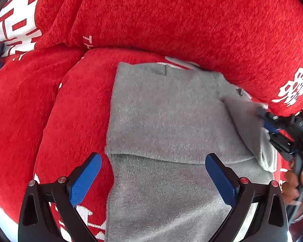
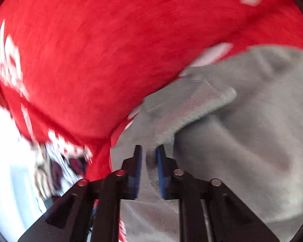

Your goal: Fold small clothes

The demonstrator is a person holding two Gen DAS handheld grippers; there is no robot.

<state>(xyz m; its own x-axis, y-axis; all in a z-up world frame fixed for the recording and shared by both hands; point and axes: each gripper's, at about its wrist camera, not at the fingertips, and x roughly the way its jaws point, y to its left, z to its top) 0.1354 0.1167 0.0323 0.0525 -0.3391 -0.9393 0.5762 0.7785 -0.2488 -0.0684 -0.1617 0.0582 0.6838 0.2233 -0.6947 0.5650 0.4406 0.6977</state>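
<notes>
Over the grey garment [image 1: 165, 111], left tongs [image 1: 153, 173] gape empty; right tongs [image 2: 148, 161] pinch its edge.

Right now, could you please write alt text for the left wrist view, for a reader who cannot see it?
A grey garment lies partly folded on a red blanket with white print. The left gripper hangs open above its near part. At the right edge, the right gripper pinches the cloth's side.
</notes>
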